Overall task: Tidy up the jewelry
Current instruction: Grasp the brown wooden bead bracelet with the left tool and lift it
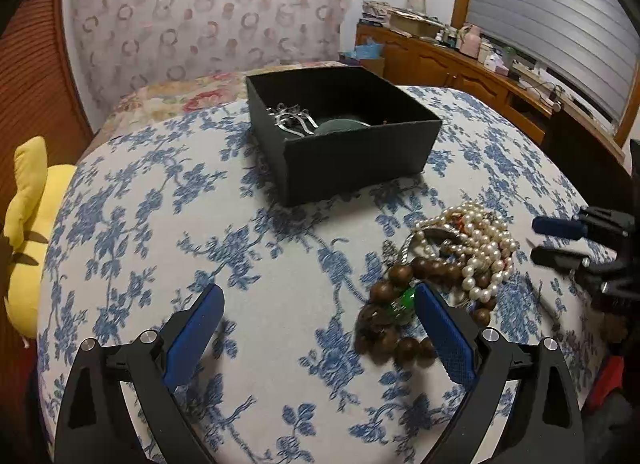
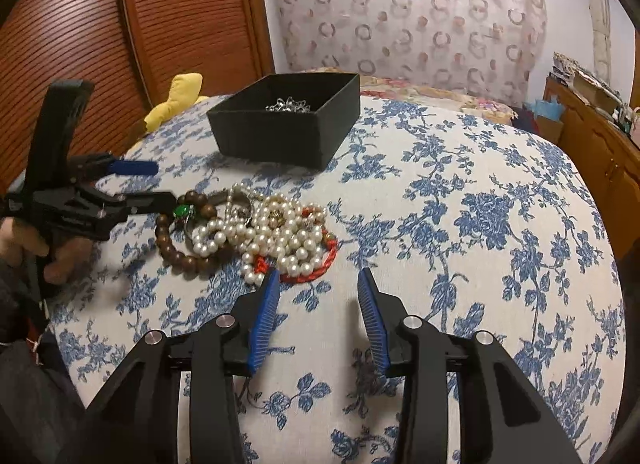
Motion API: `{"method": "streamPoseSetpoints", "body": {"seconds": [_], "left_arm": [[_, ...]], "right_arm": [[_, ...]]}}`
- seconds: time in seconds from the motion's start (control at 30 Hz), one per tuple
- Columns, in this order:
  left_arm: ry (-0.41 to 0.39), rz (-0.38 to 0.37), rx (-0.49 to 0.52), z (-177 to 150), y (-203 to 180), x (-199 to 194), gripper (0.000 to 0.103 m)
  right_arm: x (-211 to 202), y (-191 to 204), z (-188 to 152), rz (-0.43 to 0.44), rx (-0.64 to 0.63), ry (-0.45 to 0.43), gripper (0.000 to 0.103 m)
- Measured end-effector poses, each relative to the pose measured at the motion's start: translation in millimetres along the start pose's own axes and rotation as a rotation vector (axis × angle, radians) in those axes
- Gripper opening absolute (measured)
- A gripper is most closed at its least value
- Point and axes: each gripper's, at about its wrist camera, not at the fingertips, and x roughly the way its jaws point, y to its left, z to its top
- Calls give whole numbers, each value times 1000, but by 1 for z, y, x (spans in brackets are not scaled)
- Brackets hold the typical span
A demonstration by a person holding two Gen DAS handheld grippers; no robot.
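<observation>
A black open box (image 1: 352, 144) stands on the blue-flowered cloth and holds silver jewelry (image 1: 290, 118); it also shows in the right wrist view (image 2: 280, 136). A pile of jewelry lies in front of it: a pearl necklace (image 1: 484, 248), a brown wooden bead bracelet (image 1: 400, 328) with a green bead (image 1: 408, 298), and a red cord (image 2: 316, 270). My left gripper (image 1: 320, 304) is open, its right finger beside the wooden beads. My right gripper (image 2: 318, 284) is open just in front of the pile, empty.
A yellow plush toy (image 1: 28, 232) lies at the bed's left edge. A wooden dresser (image 1: 480, 68) with clutter stands at the far right. A patterned curtain (image 1: 208, 12) hangs behind. Bare flowered cloth (image 2: 480, 244) stretches right of the pile.
</observation>
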Motion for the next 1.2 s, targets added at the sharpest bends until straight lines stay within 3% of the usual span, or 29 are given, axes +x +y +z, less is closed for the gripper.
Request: {"method": "streamPoseSetpoints", "body": {"seconds": [0.2,0.33,0.6,0.77,0.9,1.2], "left_arm": [[17,6,35,7,-10,2,92],[33,6,44,9,-14,4,77],[63,-62,18,9,-18,3,50],[87,-46,63,9,-27,2,45],[101,-40,76,10,-28,0,33],[100,-29,47,0,-17,-8,30]], "right_arm": [[-4,1,-6,18,6,-15,43],[-6,-2,-7,35,22,-33,43],[-9,-3,-8,66,27,-54,43],[-11,-4,-8,72,33,-66,43],[-11,-5,-8,75,38,-68,43],[-9,-5,-8,69,35,-56,43]]}}
